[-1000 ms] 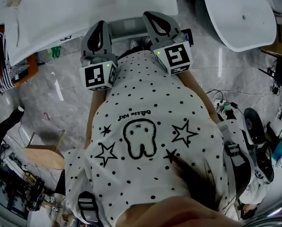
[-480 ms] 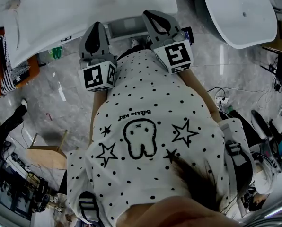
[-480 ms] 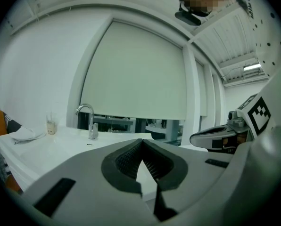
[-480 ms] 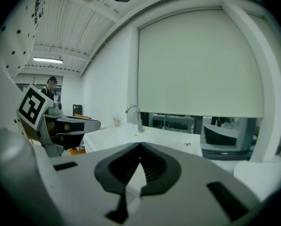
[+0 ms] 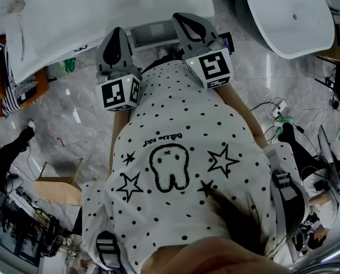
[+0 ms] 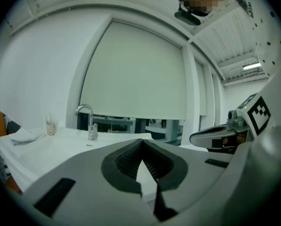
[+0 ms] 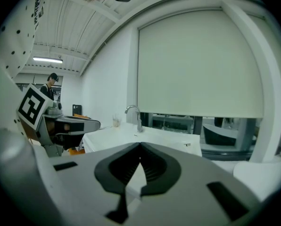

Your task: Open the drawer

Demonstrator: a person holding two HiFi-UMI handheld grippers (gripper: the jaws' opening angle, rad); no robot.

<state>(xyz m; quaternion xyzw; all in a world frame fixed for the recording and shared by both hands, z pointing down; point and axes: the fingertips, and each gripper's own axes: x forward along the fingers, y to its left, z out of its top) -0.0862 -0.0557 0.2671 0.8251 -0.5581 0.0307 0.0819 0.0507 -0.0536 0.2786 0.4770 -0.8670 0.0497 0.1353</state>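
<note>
Left gripper [image 6: 141, 144] and right gripper [image 7: 140, 147], both clenched shut on nothing, poised just short of the washbasin counter [image 5: 130, 4] — unmoved since a second ago, hence no opening yet under way.

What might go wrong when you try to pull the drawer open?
1. The left gripper and the right gripper are both shut and hold nothing. They might just bump the grey front under the white counter, likely the drawer, and slip off.
2. Loose cables lie on the floor at the person's right. Stepping back while pulling might snag them.
</note>
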